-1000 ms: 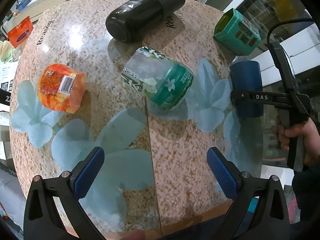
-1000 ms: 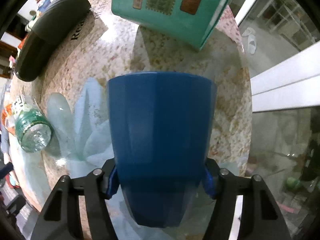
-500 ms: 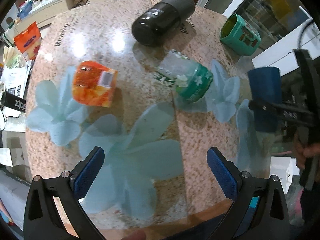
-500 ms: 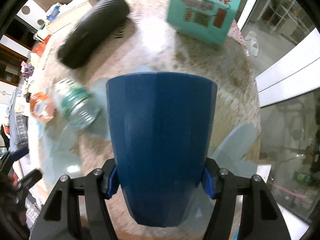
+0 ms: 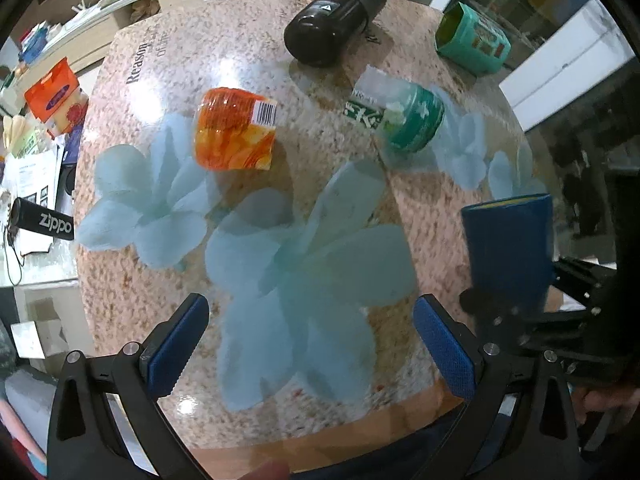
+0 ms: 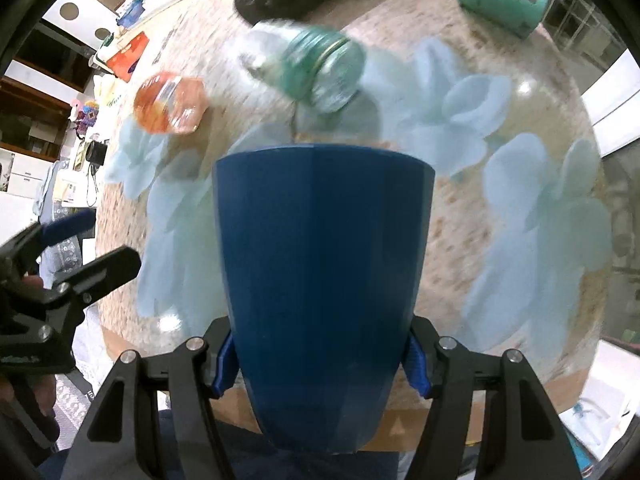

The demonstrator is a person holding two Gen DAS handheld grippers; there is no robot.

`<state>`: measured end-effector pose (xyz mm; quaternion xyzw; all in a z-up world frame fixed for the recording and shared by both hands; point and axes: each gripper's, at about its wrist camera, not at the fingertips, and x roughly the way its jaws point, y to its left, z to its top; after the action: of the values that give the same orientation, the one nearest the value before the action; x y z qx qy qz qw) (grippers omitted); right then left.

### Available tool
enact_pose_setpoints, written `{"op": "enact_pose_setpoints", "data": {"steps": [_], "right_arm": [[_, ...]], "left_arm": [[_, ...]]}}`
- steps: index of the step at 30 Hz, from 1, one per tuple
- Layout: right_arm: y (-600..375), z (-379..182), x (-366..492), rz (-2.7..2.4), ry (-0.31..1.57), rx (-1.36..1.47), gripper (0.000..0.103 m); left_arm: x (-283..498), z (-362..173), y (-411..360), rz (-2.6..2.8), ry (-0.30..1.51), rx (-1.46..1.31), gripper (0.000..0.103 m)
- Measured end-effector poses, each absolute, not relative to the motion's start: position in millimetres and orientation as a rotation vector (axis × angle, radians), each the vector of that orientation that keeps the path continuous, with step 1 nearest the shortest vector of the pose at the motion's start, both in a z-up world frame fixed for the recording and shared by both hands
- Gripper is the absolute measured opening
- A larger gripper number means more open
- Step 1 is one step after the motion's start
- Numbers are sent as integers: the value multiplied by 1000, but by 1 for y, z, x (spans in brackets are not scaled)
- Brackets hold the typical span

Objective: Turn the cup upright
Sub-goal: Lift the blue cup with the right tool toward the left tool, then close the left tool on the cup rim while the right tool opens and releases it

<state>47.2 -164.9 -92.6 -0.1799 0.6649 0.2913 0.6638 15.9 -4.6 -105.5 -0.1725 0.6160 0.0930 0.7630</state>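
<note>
My right gripper (image 6: 322, 364) is shut on a dark blue cup (image 6: 322, 264), its pads clamping the narrow base, the wide rim pointing away from the camera. In the left wrist view the same cup (image 5: 508, 252) hangs above the table's near right edge, rim up, held by the right gripper (image 5: 516, 312). My left gripper (image 5: 308, 344) is open and empty above the table's front edge; it also shows at the left of the right wrist view (image 6: 76, 240).
On the speckled round table (image 5: 200, 56) with pale blue flowers lie an orange packet (image 5: 234, 134), a green-and-clear jar (image 5: 396, 116) on its side, a black cylinder (image 5: 334, 20) and a teal box (image 5: 472, 38). Cluttered shelves stand to the left.
The right gripper has carried the blue cup back toward the table's near right edge and swung to face the table's middle. The left gripper has pulled back and stays open.
</note>
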Motion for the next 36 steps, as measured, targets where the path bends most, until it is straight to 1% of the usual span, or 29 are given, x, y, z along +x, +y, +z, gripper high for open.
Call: {"op": "enact_pose_setpoints", "data": {"steps": [10,18,25,26,28,29,30,32,36], "right_arm": [[-153,-120,28,641,1508,-459,63],[-152,-124,34,628,1499,-488,64],[-119,-139,25,619,1483,-513,65],[-115,-141,23,616,1484,-514,67],[-111,-140,22,617,1483,-504,77],[-103,-143,18,617,1479,-496,84],[-105,-142,16,619,1475,-490,90],[-108,-137,17,617,1467,-483,92],[-111,-132,18,611,1457,-482,92]], "left_arm": [[3,-116,5,177,1352,-395,103],[0,-122,3,169,1368,-360,103],[-3,-126,3,178,1391,-370,103],[-4,-126,4,177,1392,-374,103],[-5,-125,4,170,1393,-387,103],[-5,-125,4,167,1391,-389,103],[-5,-123,4,164,1385,-392,103],[-6,-119,5,161,1374,-402,103],[-7,-114,6,149,1359,-414,103]]}}
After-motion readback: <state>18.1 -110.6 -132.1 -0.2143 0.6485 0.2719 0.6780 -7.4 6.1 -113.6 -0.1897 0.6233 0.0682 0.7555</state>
